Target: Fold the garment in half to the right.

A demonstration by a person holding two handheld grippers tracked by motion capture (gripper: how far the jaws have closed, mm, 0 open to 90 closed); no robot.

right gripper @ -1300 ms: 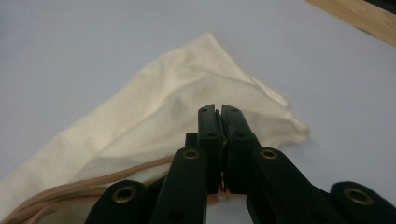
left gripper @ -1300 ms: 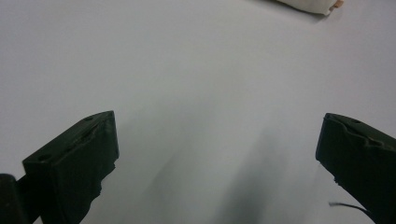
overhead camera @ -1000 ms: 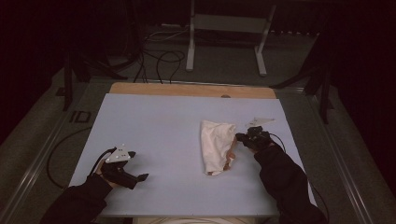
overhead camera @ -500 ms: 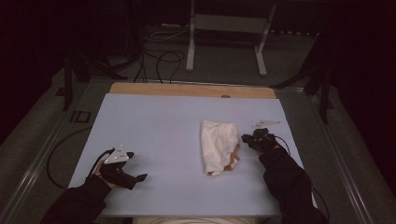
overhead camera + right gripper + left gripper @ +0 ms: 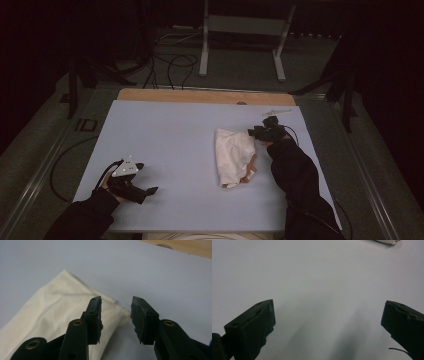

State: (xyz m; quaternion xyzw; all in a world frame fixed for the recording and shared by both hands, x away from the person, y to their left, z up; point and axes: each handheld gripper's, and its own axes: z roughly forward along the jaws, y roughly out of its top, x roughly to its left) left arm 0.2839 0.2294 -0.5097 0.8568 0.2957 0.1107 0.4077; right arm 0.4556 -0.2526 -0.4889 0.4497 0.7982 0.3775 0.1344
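Rightward, the right tool (image 5: 116,315), its jaws just opened and empty, is held beside the crumpled cream cloth (image 5: 233,155); the left tool (image 5: 328,322) is spread wide over the pale blue counter (image 5: 165,135).

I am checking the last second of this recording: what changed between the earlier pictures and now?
The right gripper let go of the cream cloth; its fingers have just been opening, nothing between them, and it moved off toward the far right. The left gripper and cloth stayed put.

Crumpled cream cloth (image 5: 233,155) on pale table (image 5: 165,140)
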